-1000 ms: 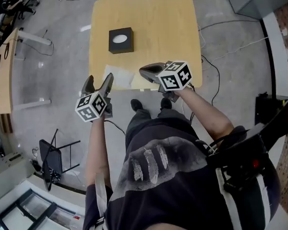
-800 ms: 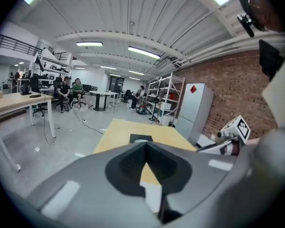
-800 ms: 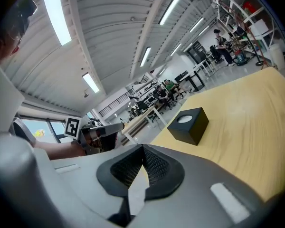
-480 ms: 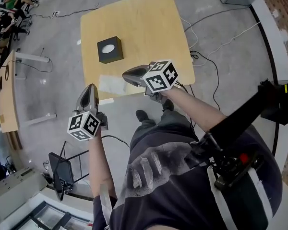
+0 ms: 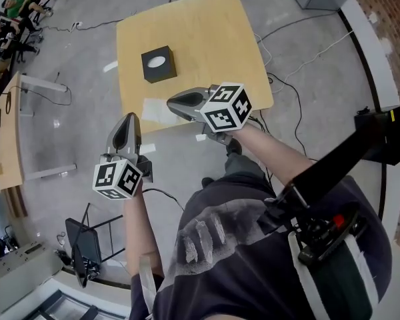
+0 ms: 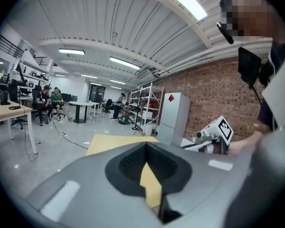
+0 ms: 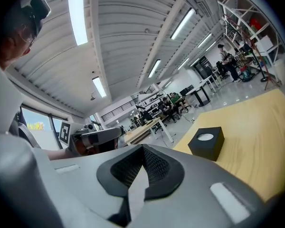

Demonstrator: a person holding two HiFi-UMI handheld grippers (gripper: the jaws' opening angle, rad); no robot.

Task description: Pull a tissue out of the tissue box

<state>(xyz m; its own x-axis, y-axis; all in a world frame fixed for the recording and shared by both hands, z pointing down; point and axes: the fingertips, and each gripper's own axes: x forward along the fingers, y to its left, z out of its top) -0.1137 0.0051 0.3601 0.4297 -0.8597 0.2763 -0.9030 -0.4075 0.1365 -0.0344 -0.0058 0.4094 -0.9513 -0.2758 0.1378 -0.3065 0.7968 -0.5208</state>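
The black tissue box with its round white opening stands on the wooden table, toward the left; it also shows in the right gripper view. A loose white tissue lies flat near the table's front edge. My left gripper hangs off the table's front left corner, jaws shut with nothing between them. My right gripper is raised over the front edge beside the tissue, its jaws together and nothing held. Neither gripper touches the box.
A second wooden desk stands at the far left and a folding chair at the lower left. Cables trail over the grey floor right of the table. People sit at desks in the background.
The left jaws, open a second ago, have shut on nothing. Both grippers have risen and stand larger in the head view, which has shifted.
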